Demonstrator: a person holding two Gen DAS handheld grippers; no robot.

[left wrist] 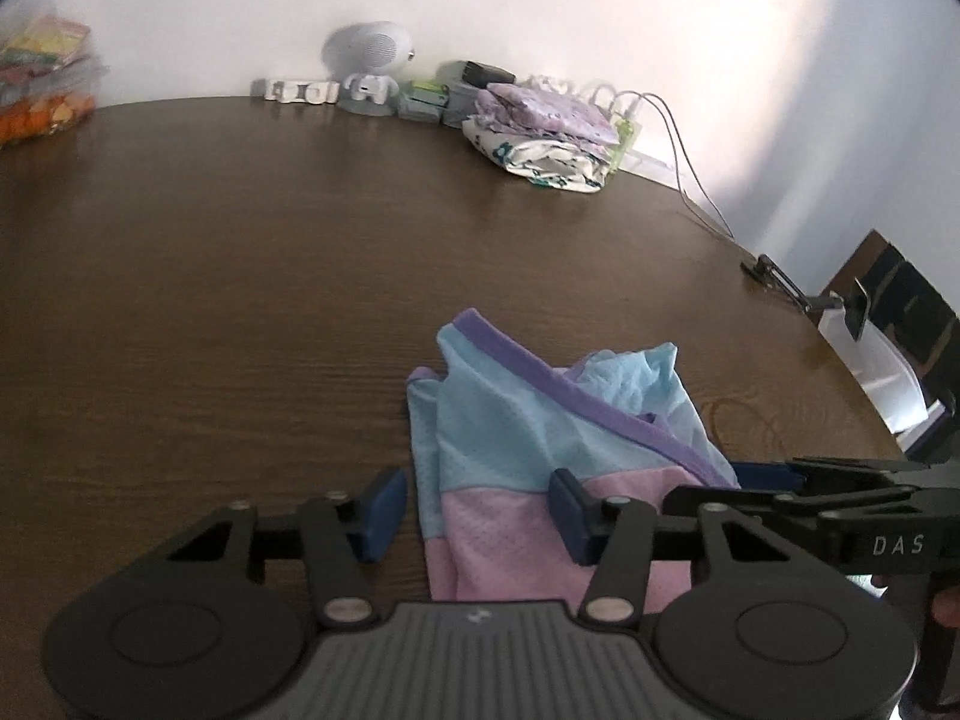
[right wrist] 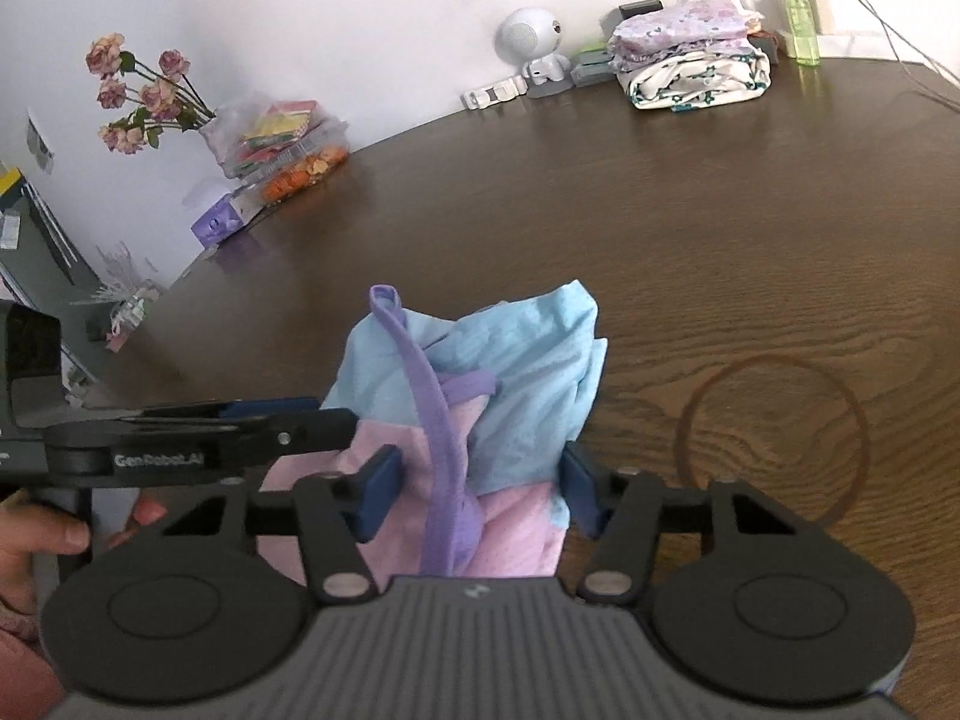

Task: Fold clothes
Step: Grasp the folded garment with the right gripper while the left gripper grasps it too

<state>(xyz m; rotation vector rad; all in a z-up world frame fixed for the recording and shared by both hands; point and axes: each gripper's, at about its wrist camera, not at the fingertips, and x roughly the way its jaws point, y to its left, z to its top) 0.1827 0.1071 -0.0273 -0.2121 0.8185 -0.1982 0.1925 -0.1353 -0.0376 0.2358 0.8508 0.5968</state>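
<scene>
A small garment [left wrist: 528, 420] of light-blue and pink mesh, edged with purple binding [right wrist: 435, 414], is shown bunched on the near part of a dark wooden table [left wrist: 240, 252]; its blue upper part is rumpled and stands up in loose folds, while the pink lower part runs toward the cameras and under both tools. The fabric is judged thin, light and quite limp (a perforated weave is visible in the pink panel), so it can be expected to sag and slide from any single point of hold and to keep no crease unaided. The bound edges and corners appear firmer and are judged the better places to be pinched, one at each side, so that the cloth may be drawn flat.

The left gripper [left wrist: 477, 516] is seen with its blue pads set wide apart, one pad over bare table beside the cloth and the other over the pink panel; nothing is clamped. The right gripper [right wrist: 480, 492] is likewise spread wide, the garment lying between its pads without being squeezed.

A stack of folded clothes [right wrist: 696, 60] is shown well apart at the far edge by the wall, near a small white robot figure [left wrist: 366, 69] and a green bottle [right wrist: 802, 30].
</scene>
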